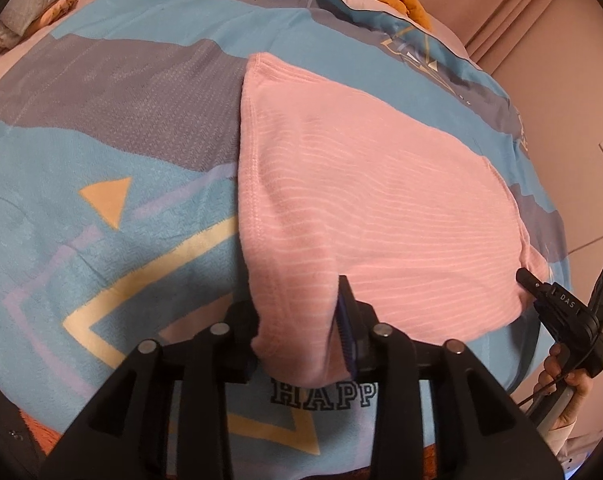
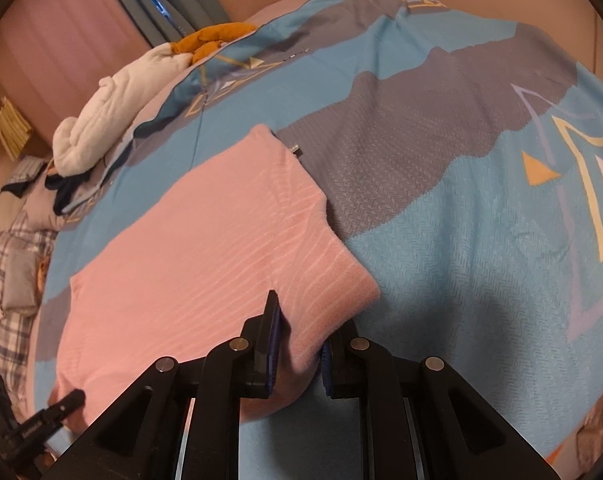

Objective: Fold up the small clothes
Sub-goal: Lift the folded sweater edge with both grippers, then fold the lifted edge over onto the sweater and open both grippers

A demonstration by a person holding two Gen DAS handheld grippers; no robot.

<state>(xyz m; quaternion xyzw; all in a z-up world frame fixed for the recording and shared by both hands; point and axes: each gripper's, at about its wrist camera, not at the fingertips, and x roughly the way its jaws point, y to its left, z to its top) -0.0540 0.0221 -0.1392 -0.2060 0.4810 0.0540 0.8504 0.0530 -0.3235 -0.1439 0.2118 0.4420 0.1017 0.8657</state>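
**Both near corners of the pink garment gripped, fold about to be carried over**

Black fingers of the left gripper (image 1: 301, 340) fill the bottom of the left wrist view, closed narrowly on the near left corner of the pink garment (image 1: 365, 200). The cloth bunches between the blue pads and is drawn up off the bed there. The right gripper (image 2: 297, 344) does the same at the near right corner: its pads pinch a thick fold of the same pink knit, and the hem curls up between them.

The garment lies on the patterned bedspread (image 1: 101, 160), spread mostly flat, its far edge reaching toward the grey band of the print and its near edge at the near edge of the bed where both tools hold it. Printed letters on the bedspread show just below the left gripper's hold. At the far end of the bed a white garment (image 2: 101, 116) and an orange one (image 2: 209, 40) sit heaped, well apart from the work.

The step in hand looks like the first fold: two corners taken, nothing yet doubled over. The next move probably calls for lifting both corners together and level, carrying them away from the person to meet the far edge, and keeping the cloth taut between the two tools so that it lands without a wrinkle. Uneven lift would likely skew the fold.
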